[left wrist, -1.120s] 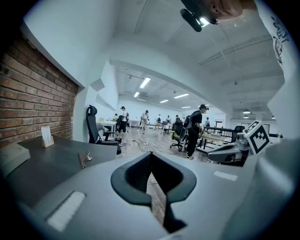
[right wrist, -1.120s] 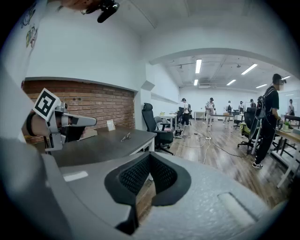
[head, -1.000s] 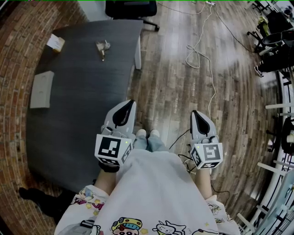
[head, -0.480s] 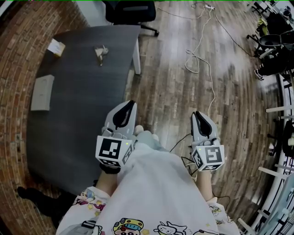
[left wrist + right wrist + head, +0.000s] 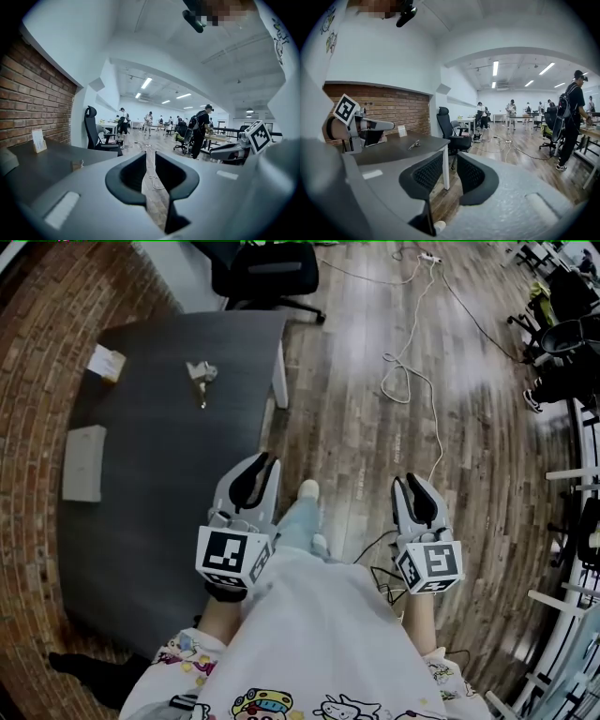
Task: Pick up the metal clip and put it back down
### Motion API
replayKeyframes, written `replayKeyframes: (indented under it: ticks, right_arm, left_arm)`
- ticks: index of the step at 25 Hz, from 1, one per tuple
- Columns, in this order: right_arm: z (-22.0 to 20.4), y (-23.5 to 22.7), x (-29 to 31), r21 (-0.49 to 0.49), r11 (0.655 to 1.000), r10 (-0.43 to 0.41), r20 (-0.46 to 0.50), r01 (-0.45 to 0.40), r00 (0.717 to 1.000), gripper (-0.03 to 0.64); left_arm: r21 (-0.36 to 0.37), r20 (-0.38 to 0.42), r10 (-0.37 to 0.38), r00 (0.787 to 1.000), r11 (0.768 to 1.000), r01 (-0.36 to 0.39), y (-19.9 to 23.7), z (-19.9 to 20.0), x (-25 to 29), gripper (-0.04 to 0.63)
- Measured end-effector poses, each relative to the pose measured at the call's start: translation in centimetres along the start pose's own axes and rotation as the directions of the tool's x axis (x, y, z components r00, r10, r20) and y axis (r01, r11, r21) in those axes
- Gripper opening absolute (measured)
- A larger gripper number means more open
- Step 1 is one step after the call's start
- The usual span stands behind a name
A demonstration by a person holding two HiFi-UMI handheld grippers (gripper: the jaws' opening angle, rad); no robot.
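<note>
A dark grey table (image 5: 155, 521) stood on a wood-plank floor (image 5: 356, 437), with a black office chair (image 5: 267, 266) at its far end. The metal clip (image 5: 200, 374) lay on the table's far part, well apart from both tools. The left gripper (image 5: 263, 463) hung at the table's edge and the right gripper (image 5: 413, 484) over the floor. The jaws of each had just been opening and stood slightly apart, with nothing between them. A white cable (image 5: 410, 357) trailed across the planks.
</note>
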State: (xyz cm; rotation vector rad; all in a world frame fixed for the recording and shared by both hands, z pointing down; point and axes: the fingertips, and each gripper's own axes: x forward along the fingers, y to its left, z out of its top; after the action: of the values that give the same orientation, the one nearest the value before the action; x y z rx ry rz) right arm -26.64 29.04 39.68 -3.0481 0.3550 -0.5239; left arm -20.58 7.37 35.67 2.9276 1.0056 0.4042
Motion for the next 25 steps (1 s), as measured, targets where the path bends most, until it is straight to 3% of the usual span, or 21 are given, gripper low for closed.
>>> replayKeyframes:
  ticks: [12, 20, 25]
  right_arm:
    - [5.4, -1.6, 11.6, 0.031, 0.999, -0.010, -0.007, 0.010, 1.000, 0.185]
    - [6.8, -3.0, 17.2, 0.021, 0.998, 0.053, -0.046, -0.053, 0.998, 0.225]
    - [8.0, -1.6, 21.1, -0.014, 0.989, 0.143, -0.063, -0.144, 0.988, 0.250]
  left_arm:
    - [-0.036, 0.019, -0.020, 1.000, 0.999, 0.020, 9.2, 3.3, 9.6, 0.110]
    - [-0.081, 0.024, 0.080, 0.996, 0.994, -0.078, 13.4, 2.9, 12.2, 0.152]
    - [-0.123, 0.024, 0.187, 0.982, 0.975, -0.183, 16.5, 2.5, 11.1, 0.172]
